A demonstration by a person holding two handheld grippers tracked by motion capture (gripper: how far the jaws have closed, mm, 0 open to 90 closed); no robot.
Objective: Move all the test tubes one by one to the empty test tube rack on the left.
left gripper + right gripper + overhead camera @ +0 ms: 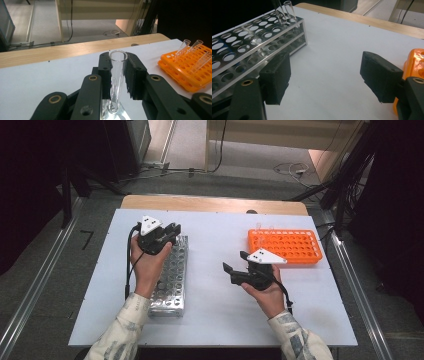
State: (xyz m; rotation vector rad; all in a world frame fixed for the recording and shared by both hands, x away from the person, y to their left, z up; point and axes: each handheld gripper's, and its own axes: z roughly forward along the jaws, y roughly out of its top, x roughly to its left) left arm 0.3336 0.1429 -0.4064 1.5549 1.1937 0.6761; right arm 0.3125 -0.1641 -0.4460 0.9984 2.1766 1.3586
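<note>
White sheeting covers the worktop (215,285), with a bare wooden strip showing along its far edge. On its left side lies the metal rack (172,275), a long perforated steel block whose near half is partly hidden under the person's left forearm. Over on the right sits the orange rack (285,246), and from the left gripper view its near end is cut off by the frame; three clear conical tubes (192,46) lean out of its far corner.

Left claw (167,234) hangs over the far end of the metal rack, clenched on a glass test tube (116,75) that stands upright between the pads. The tube's rounded bottom seems to sit at or just in a hole of the rack, though the jaws crowd that spot and I cannot be sure. From the right gripper view the tube's open mouth pokes up at the rack's far corner.

Right claw (235,262) rests between the two racks, released, its pads wide apart with nothing between them.
</note>
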